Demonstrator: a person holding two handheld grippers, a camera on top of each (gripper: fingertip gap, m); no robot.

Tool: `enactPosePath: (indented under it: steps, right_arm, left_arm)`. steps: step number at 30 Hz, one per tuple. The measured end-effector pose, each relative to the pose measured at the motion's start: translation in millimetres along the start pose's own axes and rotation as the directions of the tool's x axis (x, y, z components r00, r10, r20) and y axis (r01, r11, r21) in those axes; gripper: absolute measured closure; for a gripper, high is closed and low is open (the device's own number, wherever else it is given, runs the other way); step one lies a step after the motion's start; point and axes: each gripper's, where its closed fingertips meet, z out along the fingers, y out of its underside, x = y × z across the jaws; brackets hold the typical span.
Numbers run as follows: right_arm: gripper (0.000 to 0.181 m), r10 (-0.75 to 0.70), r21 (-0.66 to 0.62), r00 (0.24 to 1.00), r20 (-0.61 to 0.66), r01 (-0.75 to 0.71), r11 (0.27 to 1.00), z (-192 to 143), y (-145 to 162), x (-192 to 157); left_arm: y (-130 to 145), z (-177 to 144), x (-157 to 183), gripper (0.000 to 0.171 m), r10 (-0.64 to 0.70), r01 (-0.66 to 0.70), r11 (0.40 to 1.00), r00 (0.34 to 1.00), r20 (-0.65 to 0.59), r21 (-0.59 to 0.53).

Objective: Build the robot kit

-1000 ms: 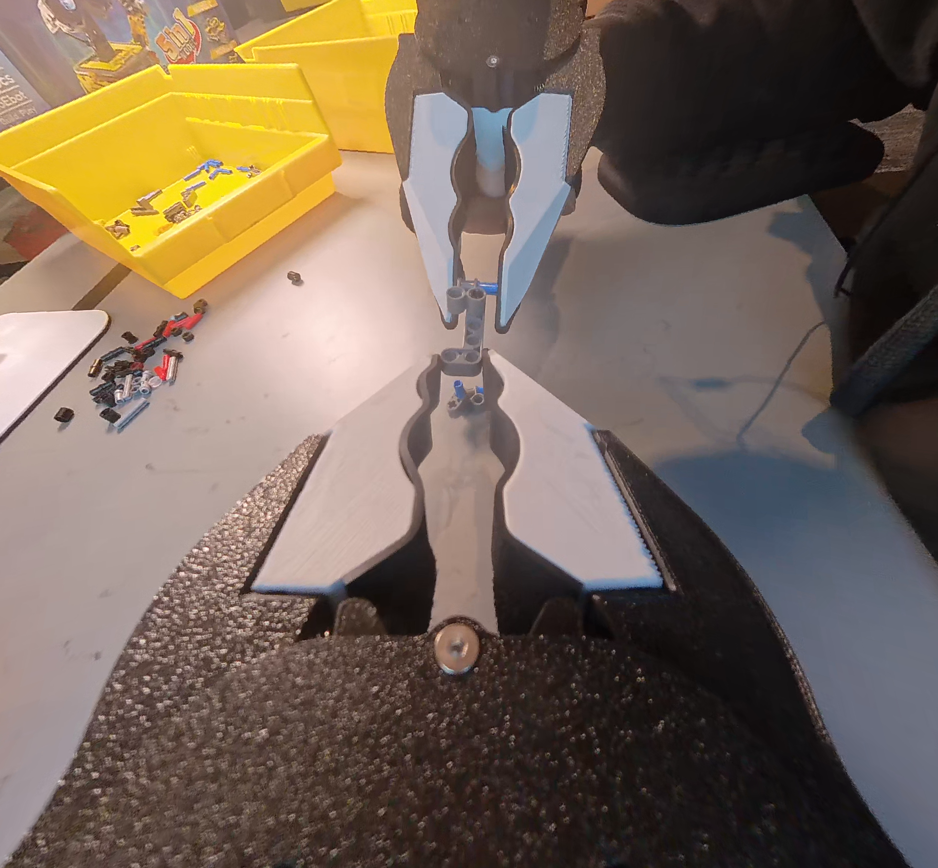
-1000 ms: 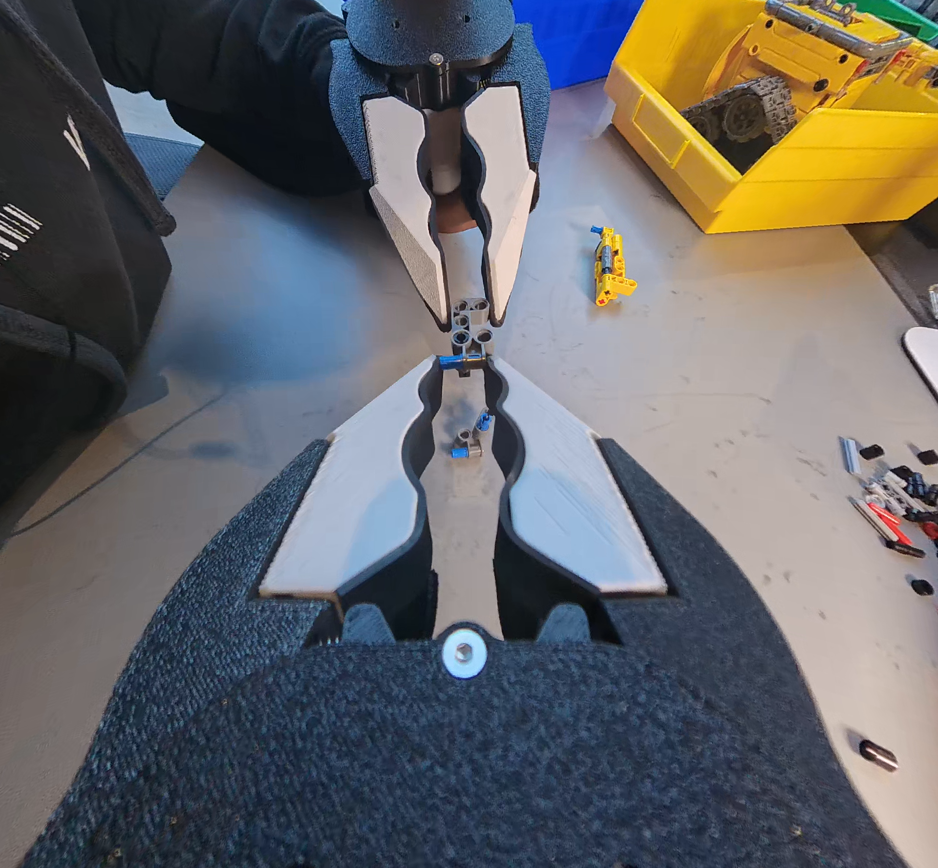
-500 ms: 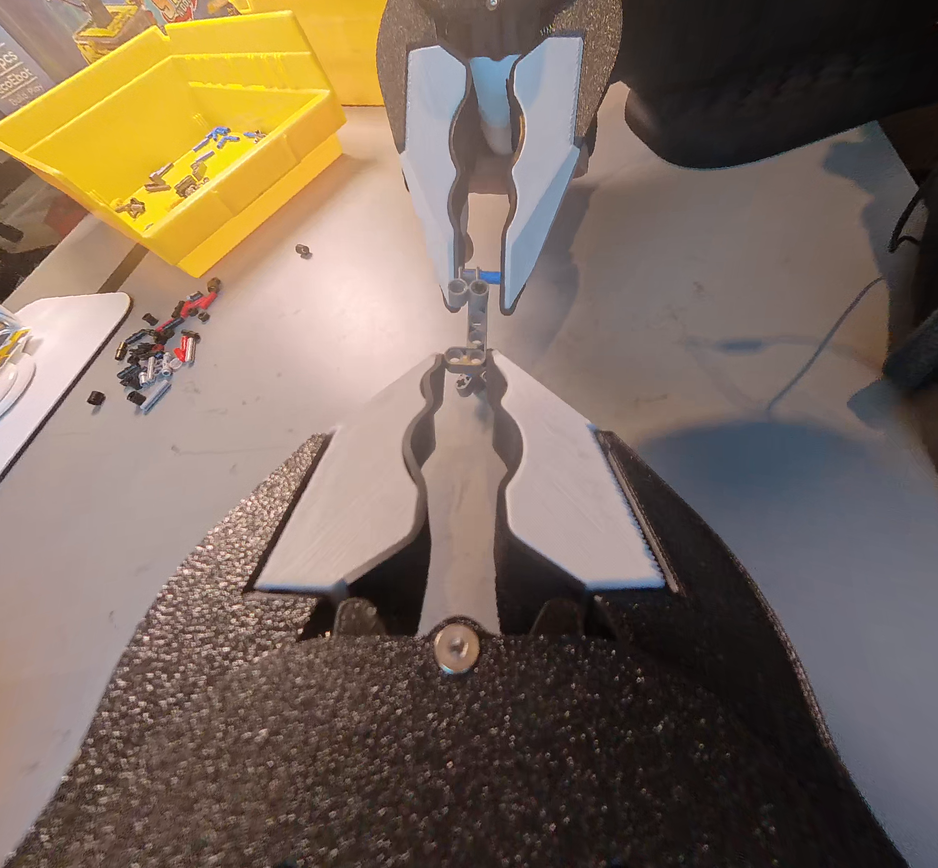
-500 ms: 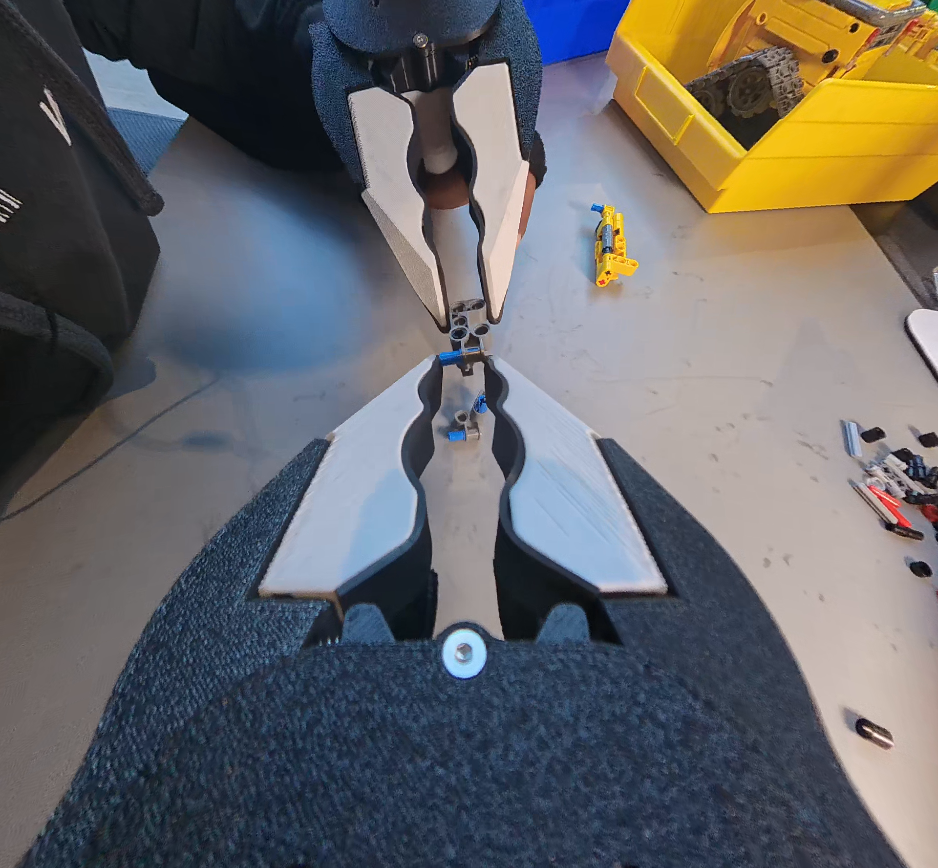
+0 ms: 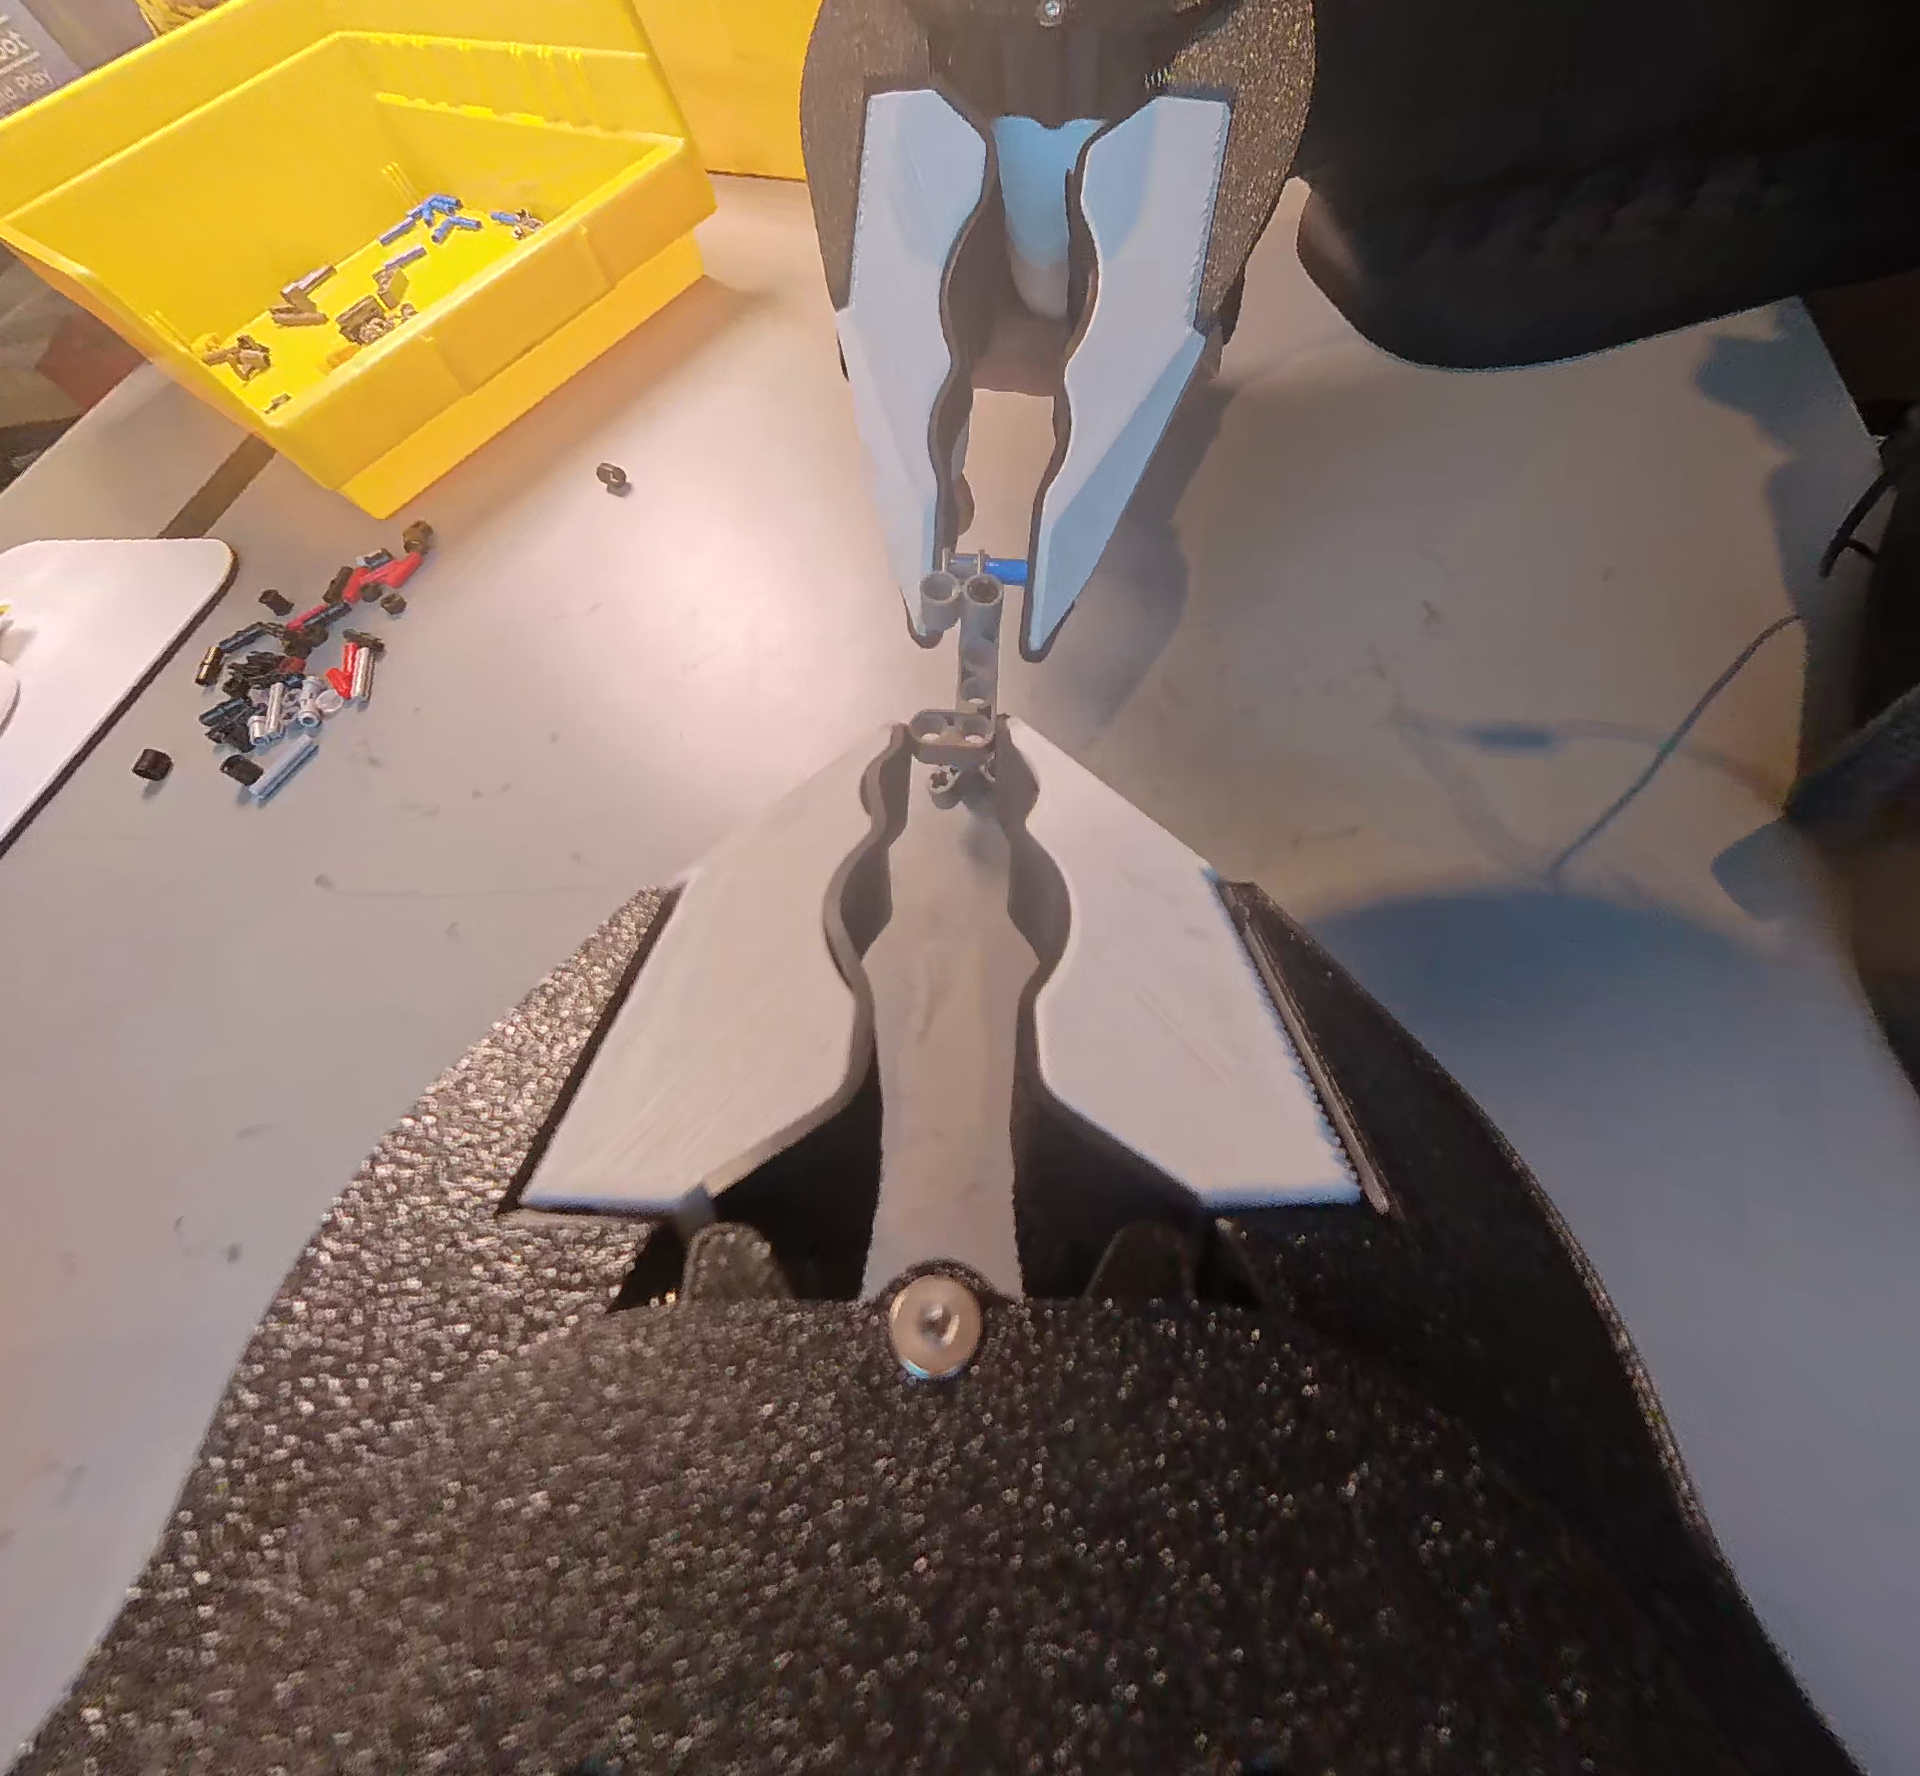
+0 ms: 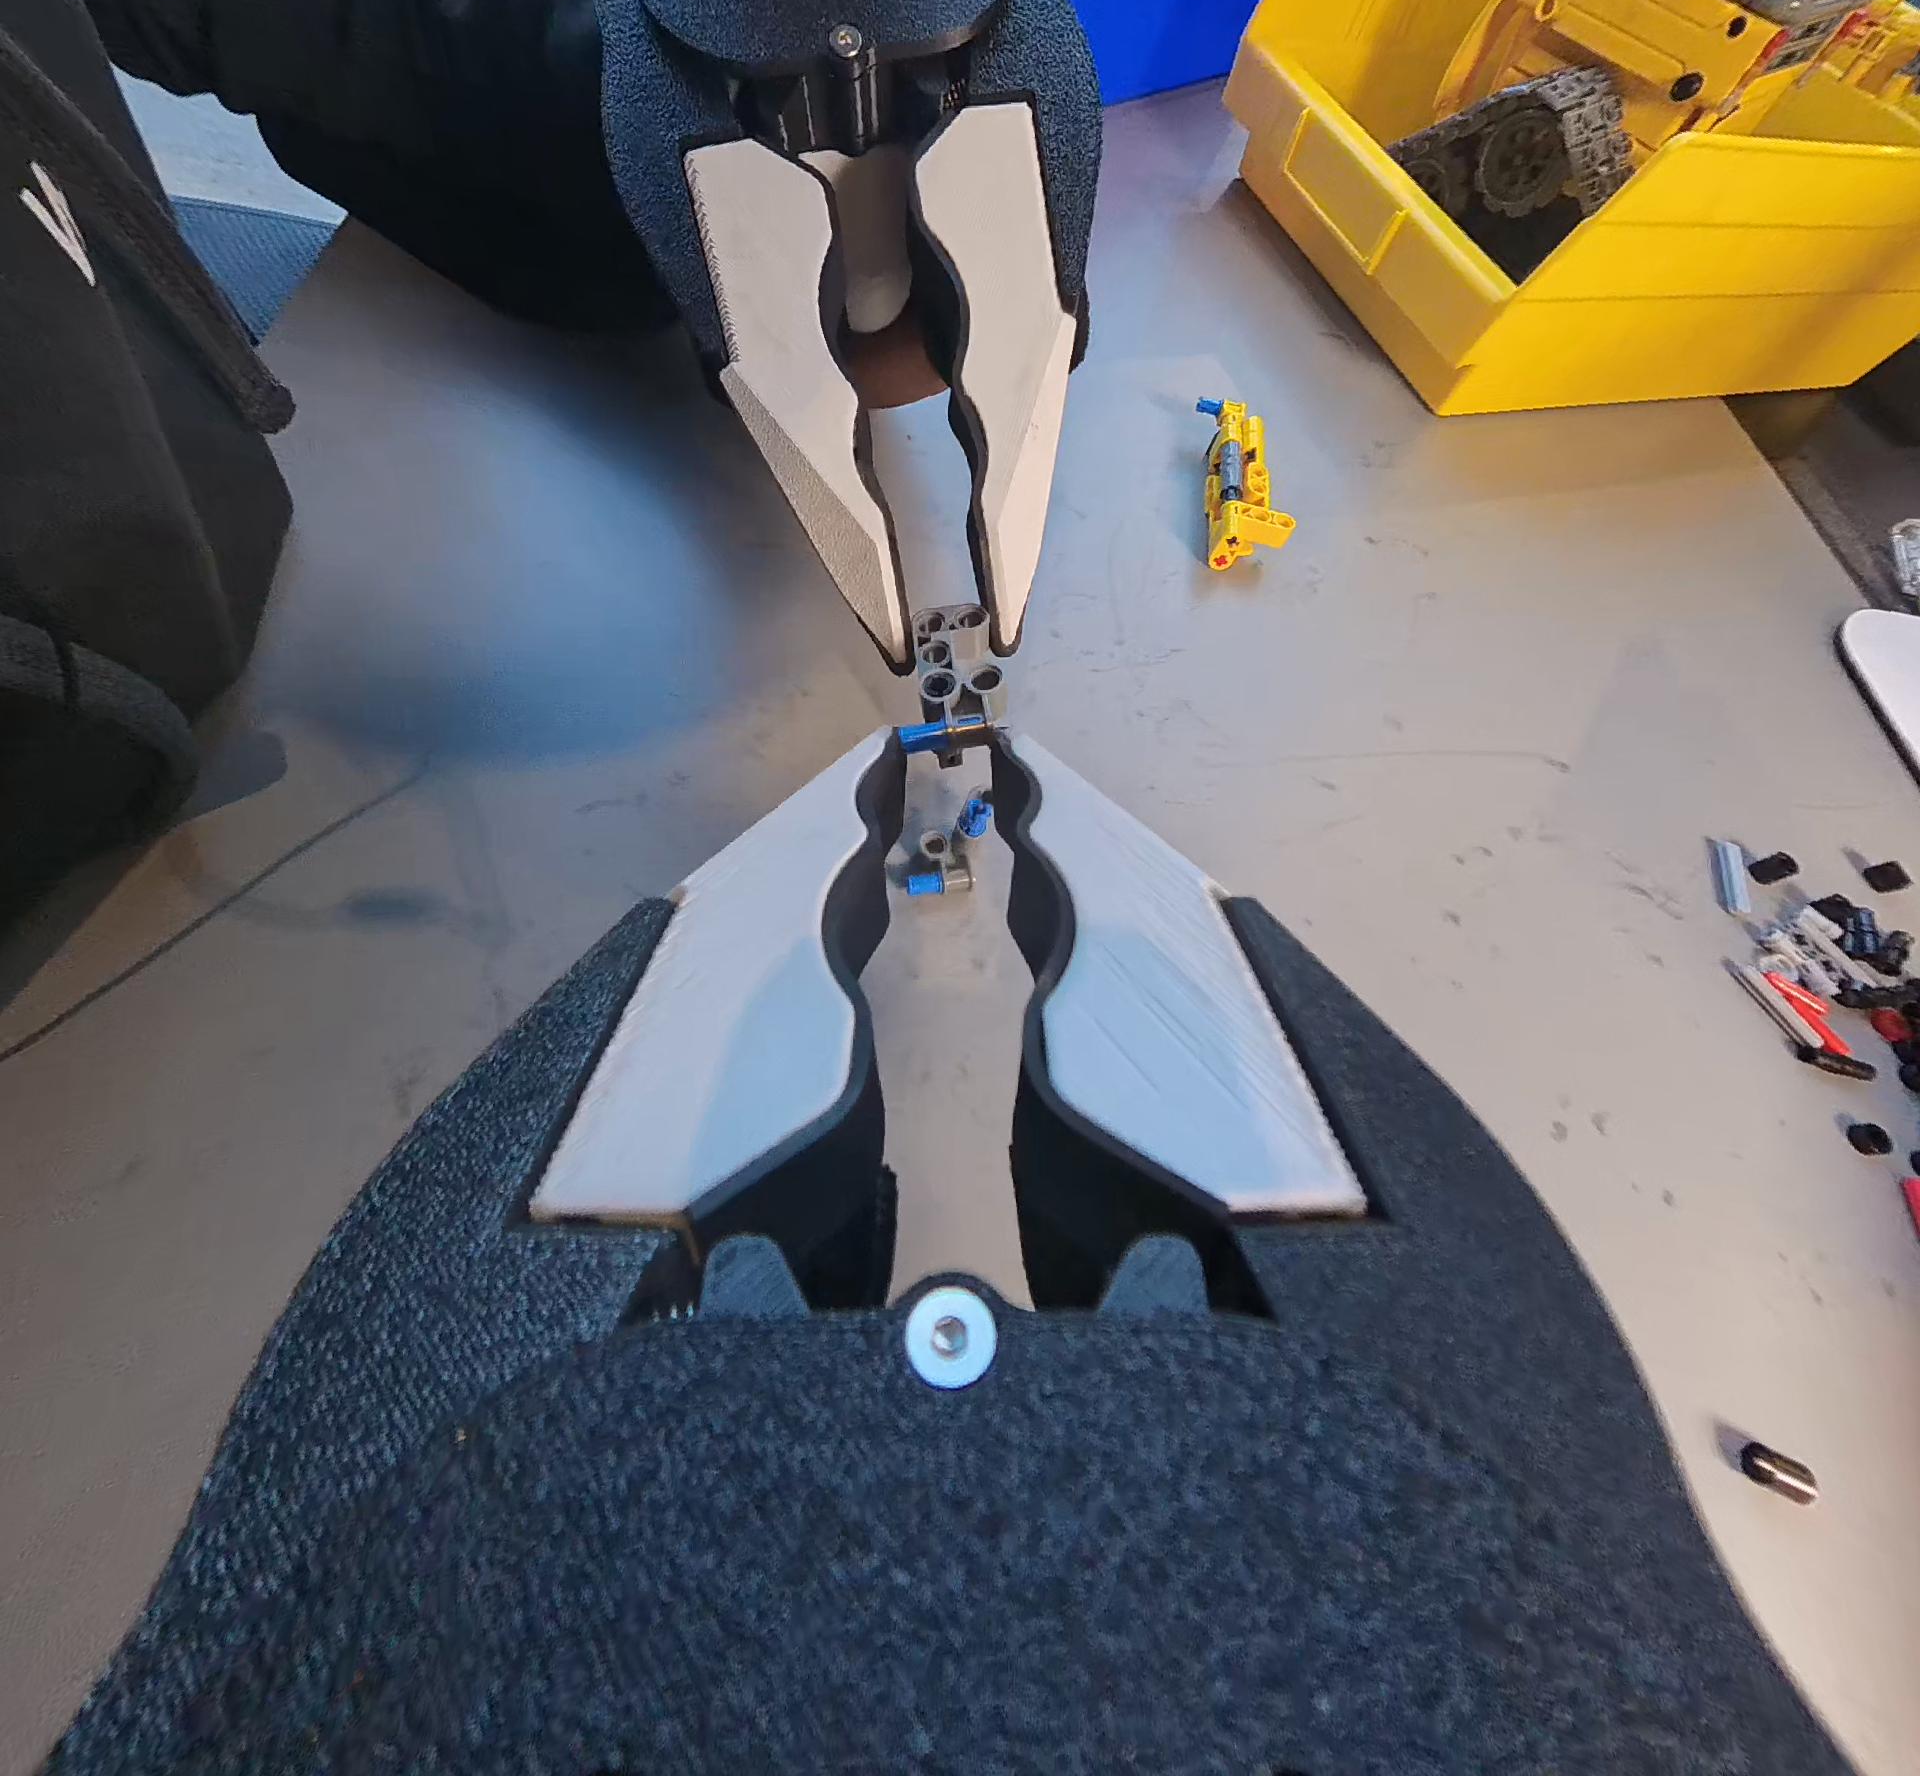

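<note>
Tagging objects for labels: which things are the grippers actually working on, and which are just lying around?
In hand:
grey beam assembly, clamped at opposite ends by left gripper and right gripper.

Lying about:
small grey-and-blue piece on the table; yellow sub-assembly; loose parts pile; yellow bin of parts; second yellow bin holding tracked vehicle.

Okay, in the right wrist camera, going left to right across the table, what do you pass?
Black bag → grey beam assembly pinched between the left gripper and right gripper → small yellow assembly → yellow bin holding a tracked yellow model → pile of loose small parts.
</note>
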Motion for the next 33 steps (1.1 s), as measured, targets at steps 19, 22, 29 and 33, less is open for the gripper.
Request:
enactPosePath:
  steps: [19,22,29,33]
  right_arm:
    - [0.165,0.012,-0.020,1.000,0.010,-0.012,1.000,2.0,6.1,-1.0]
    - [0.165,0.013,-0.024,1.000,0.011,-0.013,1.000,2.6,7.3,-1.1]
    - [0.166,0.015,-0.035,1.000,0.016,-0.015,0.999,3.7,10.0,-1.7]
    - [0.166,0.017,-0.038,1.000,0.015,-0.016,0.999,3.8,10.7,-1.2]
  left_arm:
    - [3.3,0.1,1.2,0.156,0.013,-0.013,1.000,1.000,-0.006,-0.014]
    - [4.0,0.0,1.2,0.156,0.018,-0.018,1.000,1.000,-0.004,-0.019]
    - [5.3,-0.8,2.0,0.156,0.028,-0.028,0.999,1.000,-0.013,-0.030]
    - [5.7,-1.5,1.2,0.156,0.029,-0.030,0.999,1.000,-0.011,-0.033]
